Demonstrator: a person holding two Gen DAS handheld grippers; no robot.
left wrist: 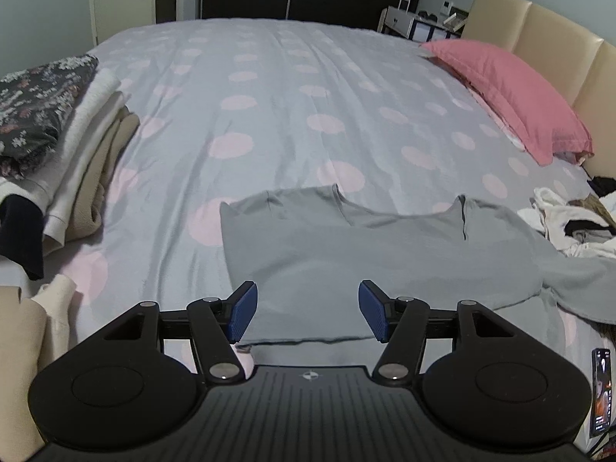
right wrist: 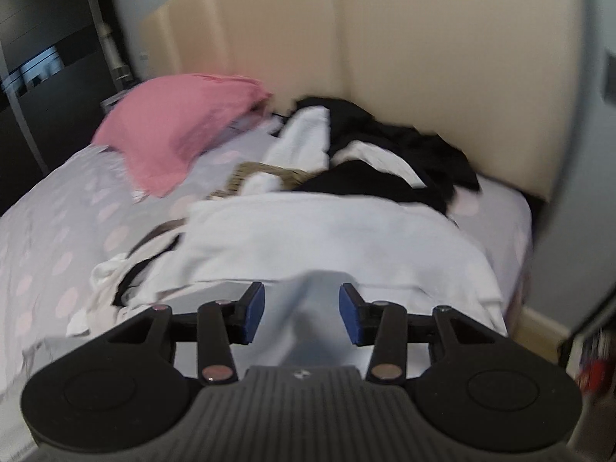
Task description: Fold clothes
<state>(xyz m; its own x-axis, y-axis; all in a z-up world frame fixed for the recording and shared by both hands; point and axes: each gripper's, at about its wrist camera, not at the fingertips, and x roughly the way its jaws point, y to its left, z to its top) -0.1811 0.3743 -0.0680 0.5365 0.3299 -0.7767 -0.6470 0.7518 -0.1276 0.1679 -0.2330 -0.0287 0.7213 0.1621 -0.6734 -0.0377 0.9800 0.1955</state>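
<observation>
On the left of the bed (left wrist: 292, 88) sits one stack of folded clothes (left wrist: 57, 146), a dark floral piece on top. One grey shirt (left wrist: 346, 254) lies flat mid-bed, its near hem beneath the left gripper (left wrist: 308, 313), whose jaws stand apart, holding nothing. One pink pillow (left wrist: 512, 96) leans on the headboard (left wrist: 558, 46). Rightmost, one unfolded pile (right wrist: 346, 192) of white and black garments lies ahead of the right gripper (right wrist: 302, 315), jaws apart, grey cloth between them, ungripped.
</observation>
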